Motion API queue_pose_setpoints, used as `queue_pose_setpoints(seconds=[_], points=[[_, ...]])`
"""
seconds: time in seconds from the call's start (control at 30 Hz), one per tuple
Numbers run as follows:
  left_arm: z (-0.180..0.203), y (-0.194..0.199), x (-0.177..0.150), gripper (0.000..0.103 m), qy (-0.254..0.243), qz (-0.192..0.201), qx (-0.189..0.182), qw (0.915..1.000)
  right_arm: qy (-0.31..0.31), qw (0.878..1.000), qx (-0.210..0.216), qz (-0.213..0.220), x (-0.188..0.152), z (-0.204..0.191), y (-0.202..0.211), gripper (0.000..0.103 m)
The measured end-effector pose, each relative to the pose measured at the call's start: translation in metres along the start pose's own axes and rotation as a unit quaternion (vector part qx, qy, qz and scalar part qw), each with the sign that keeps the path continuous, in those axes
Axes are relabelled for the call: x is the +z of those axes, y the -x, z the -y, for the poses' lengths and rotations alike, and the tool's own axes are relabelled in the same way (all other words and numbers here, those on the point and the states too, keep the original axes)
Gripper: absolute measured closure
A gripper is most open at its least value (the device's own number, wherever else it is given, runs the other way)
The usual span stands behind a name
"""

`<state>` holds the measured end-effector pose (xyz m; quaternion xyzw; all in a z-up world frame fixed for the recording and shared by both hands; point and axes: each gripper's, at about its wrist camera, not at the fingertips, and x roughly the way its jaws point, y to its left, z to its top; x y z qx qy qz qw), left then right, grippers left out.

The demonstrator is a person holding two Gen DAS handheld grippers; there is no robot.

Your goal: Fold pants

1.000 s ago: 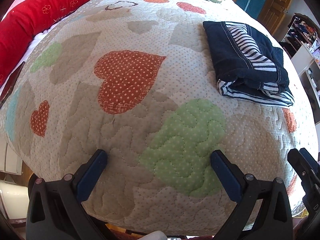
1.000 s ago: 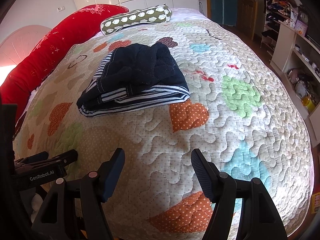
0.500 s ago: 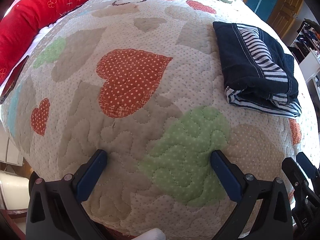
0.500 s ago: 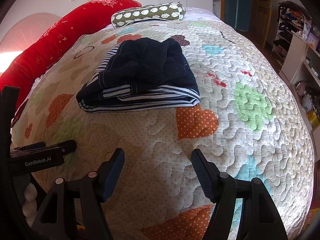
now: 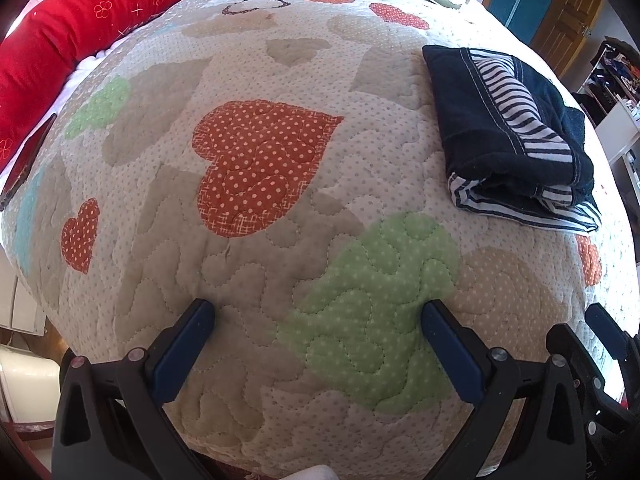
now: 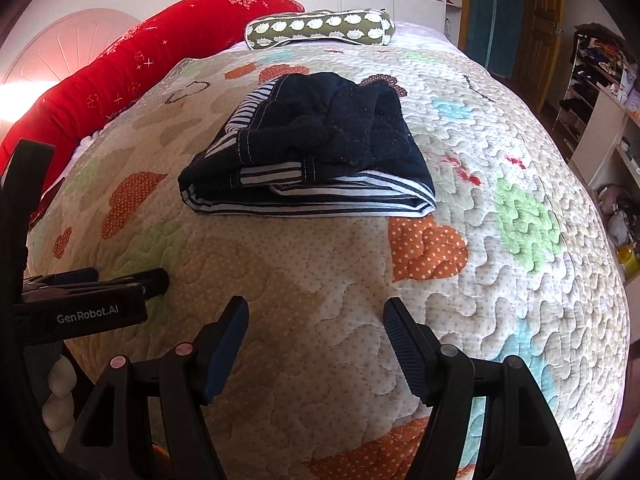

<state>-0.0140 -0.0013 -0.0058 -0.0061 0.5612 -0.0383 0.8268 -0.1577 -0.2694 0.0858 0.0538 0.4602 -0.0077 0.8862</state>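
My left hand-held gripper (image 5: pixel 316 344) hung wide open over the near quilt (image 5: pixel 260 240), holding nothing. My right hand-held gripper (image 6: pixel 316 340) was open and empty too. The folded pants (image 6: pixel 316 160) lay mid-bed, farther off. A red bolster (image 6: pixel 140 68) ran along the left side; shelves (image 6: pixel 600 92) stood right.

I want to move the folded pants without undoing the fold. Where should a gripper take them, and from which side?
Probably pinch the thick folded edge of the pants that faces the right gripper, coming in low along the quilt. There the striped and dark layers stack together, so one grip could catch them all. Both grippers are open, empty.
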Motion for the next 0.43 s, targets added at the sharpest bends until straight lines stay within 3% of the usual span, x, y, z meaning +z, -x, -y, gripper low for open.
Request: queue_pose_setpoints(seconds=[0.43], points=[[-0.009, 0.021, 0.0, 0.0, -0.001, 0.019, -0.008, 0.9998, 0.001, 1.0, -0.008, 0.003, 0.005, -0.01, 0.004, 0.029]])
